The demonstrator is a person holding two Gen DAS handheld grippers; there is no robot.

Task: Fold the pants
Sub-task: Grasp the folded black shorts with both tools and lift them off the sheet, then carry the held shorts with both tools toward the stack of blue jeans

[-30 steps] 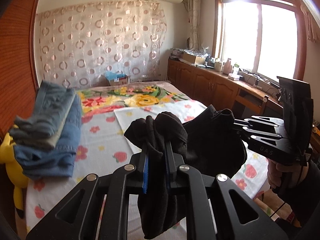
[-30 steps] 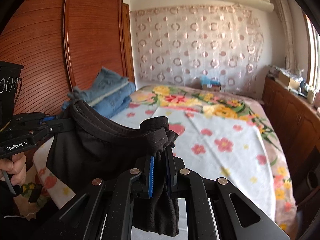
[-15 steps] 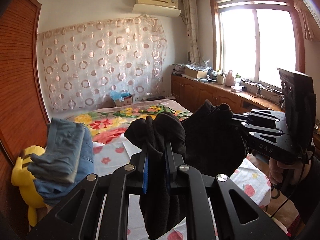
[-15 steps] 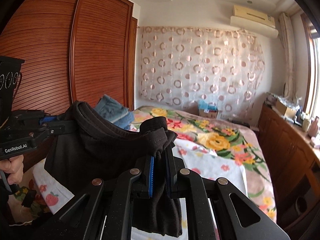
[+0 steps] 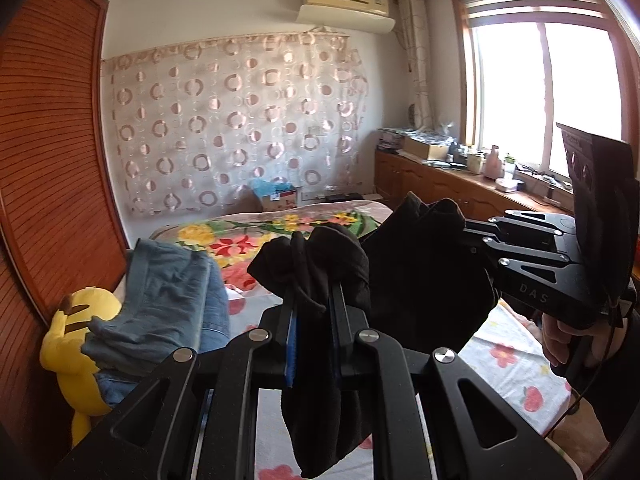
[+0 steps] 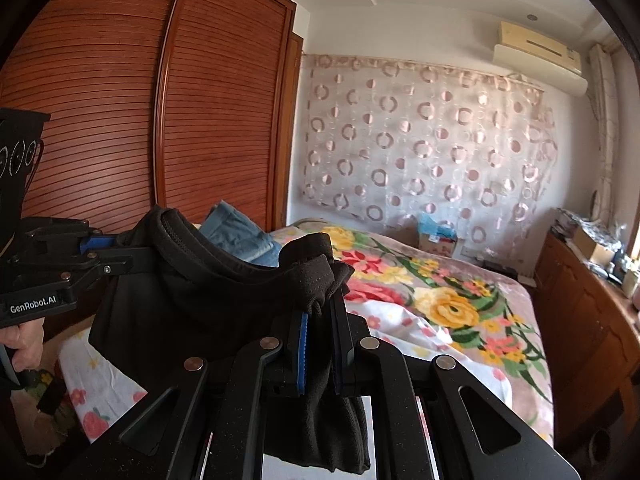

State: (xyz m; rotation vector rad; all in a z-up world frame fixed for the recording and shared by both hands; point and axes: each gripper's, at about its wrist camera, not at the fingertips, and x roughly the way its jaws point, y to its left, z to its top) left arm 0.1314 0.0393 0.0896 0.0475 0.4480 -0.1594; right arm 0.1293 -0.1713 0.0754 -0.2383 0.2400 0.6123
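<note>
Black pants (image 5: 420,280) hang in the air between my two grippers, above the flowered bed (image 5: 240,240). My left gripper (image 5: 312,308) is shut on a bunched part of the waistband, with fabric drooping below the fingers. My right gripper (image 6: 320,316) is shut on the other end of the waistband (image 6: 224,264). The right gripper also shows at the right of the left wrist view (image 5: 472,236). The left gripper shows at the left of the right wrist view (image 6: 120,254). The pants' lower part is hidden below both views.
A stack of folded blue jeans (image 5: 168,304) sits on the bed's left side beside a yellow plush toy (image 5: 76,340). A wooden wardrobe (image 6: 140,120) stands on the left. Low cabinets (image 5: 440,184) under the window line the right.
Both grippers have risen with the pants, so the views tilt up and show more wall, curtain and ceiling. The grips on the waistband are unchanged.
</note>
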